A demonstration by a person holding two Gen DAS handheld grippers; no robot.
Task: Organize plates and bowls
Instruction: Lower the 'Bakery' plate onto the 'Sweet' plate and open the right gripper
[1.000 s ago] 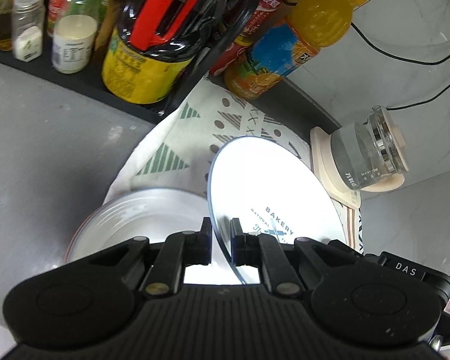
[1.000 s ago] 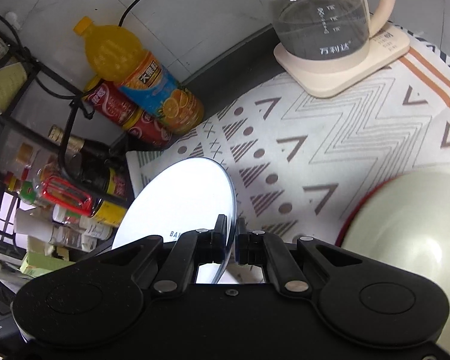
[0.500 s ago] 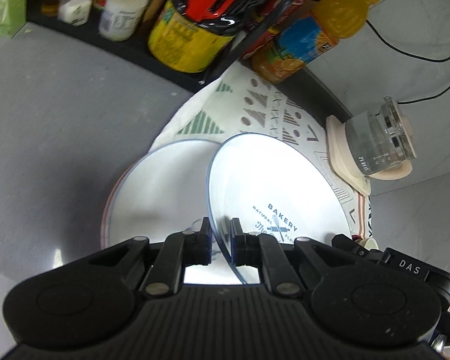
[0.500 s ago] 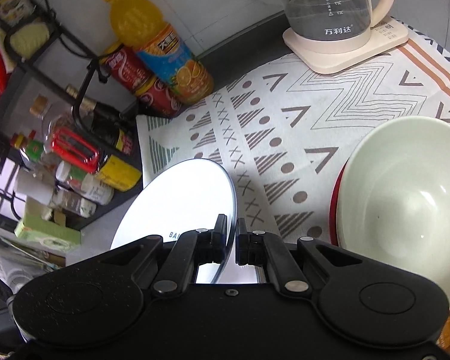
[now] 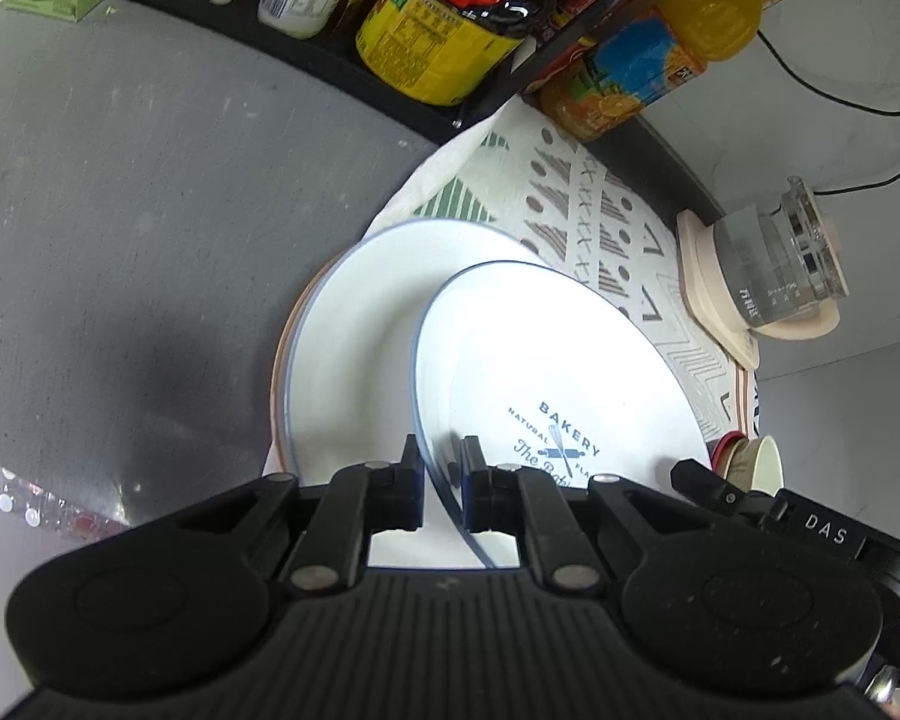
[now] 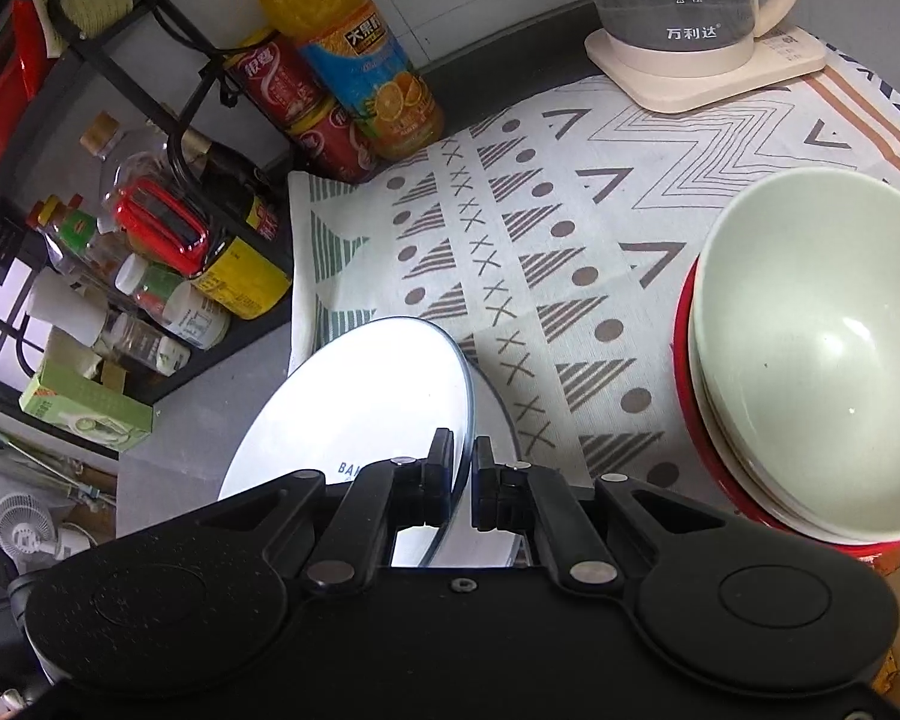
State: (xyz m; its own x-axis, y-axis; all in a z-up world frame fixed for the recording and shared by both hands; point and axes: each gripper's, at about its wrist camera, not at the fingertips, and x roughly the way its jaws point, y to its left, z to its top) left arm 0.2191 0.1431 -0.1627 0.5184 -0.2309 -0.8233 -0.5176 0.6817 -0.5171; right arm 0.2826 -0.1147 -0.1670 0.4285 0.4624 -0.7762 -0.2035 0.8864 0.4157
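Note:
Both grippers hold one white plate with a blue rim and a "BAKERY" print, seen also in the right wrist view. My left gripper is shut on its near rim. My right gripper is shut on the opposite rim. The plate hangs tilted over a stack of white plates that lies on the patterned cloth. A pale green bowl sits nested on a red bowl at the right of the cloth.
A black rack with sauce bottles and jars stands behind the plates. An orange juice bottle and red cans stand by the wall. A glass kettle on a cream base sits at the cloth's far end.
Both grippers have risen and pulled back with the bakery plate. The plate stack below shows more fully now, and the green bowl has come fully into the right wrist view.

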